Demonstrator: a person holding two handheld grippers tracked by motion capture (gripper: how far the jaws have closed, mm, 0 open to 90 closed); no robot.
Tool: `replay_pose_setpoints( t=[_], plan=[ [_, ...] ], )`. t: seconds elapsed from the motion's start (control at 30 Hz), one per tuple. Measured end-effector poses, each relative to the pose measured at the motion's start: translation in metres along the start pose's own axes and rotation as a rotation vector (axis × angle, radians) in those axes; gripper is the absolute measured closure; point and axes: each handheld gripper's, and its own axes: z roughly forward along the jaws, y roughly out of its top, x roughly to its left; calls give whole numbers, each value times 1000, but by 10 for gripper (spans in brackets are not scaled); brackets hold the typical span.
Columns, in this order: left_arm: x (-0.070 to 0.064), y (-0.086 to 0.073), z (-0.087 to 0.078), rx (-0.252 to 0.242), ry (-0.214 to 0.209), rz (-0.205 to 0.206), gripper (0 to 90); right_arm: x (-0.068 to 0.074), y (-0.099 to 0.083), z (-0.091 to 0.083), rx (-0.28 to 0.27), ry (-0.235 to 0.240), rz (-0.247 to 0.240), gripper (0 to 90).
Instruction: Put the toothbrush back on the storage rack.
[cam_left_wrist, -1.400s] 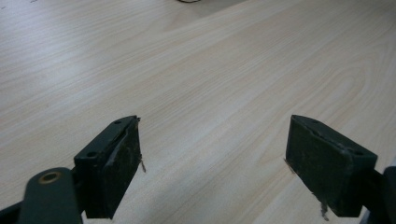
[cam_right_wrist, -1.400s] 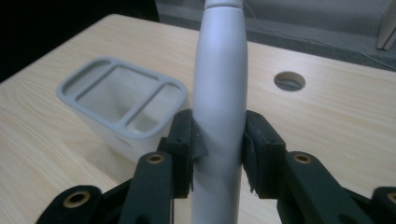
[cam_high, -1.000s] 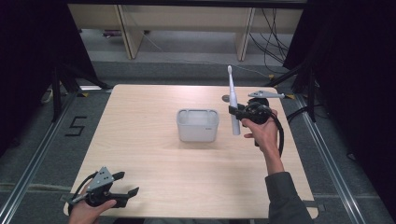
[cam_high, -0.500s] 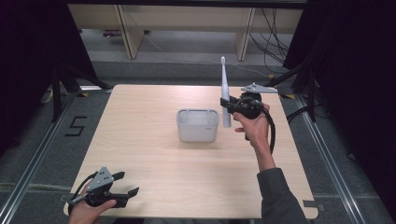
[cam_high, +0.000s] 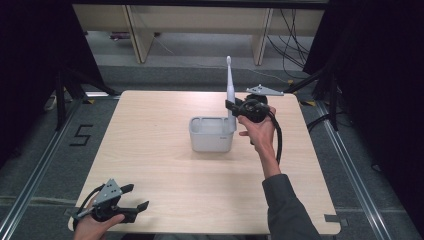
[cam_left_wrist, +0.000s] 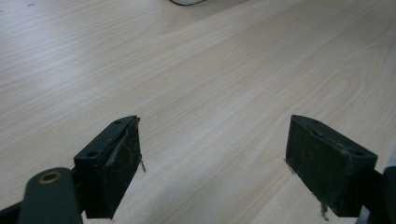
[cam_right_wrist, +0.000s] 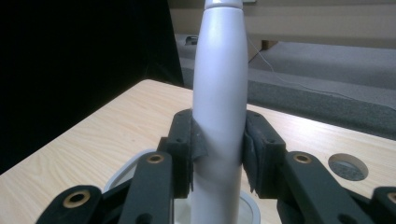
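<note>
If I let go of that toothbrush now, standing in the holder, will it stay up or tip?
The toothbrush is tall and slim, held upright by the right gripper over the right end of the holder, so it probably leans against the rim once released. Its smooth, rounded handle looks stiff but maybe slippery. The holder looks low and wide, unlikely to tip.

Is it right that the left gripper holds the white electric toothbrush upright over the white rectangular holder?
No, the right gripper holds it; the left gripper sits open near the table's corner. The high view shows the white electric toothbrush upright over the white rectangular holder.
</note>
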Motion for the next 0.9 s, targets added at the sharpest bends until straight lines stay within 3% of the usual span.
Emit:
replay_pose_setpoints(
  t=[0.3,0.37,0.47,0.7,0.73,0.8,0.87,0.9],
  plan=[
    [-1,0,0,-1,-3,-5,176,1,-1,14,1,-6,12,664],
    [-1,0,0,-2,-5,-5,176,0,-2,17,2,-23,-9,664],
    [-1,0,0,-8,-11,-9,176,1,-5,20,3,-23,22,664],
    [-1,0,0,-4,-15,-4,175,1,-7,24,4,-28,19,664],
    [-1,0,0,-7,-16,-8,176,-1,-7,24,7,-39,-1,664],
    [-1,0,0,-4,-14,-4,175,0,-10,25,-1,-25,21,663],
    [-1,0,0,-5,-15,-6,175,-1,-12,27,0,-28,2,663],
    [-1,0,0,-4,-15,-4,175,0,-15,26,5,-37,37,663]
  ],
)
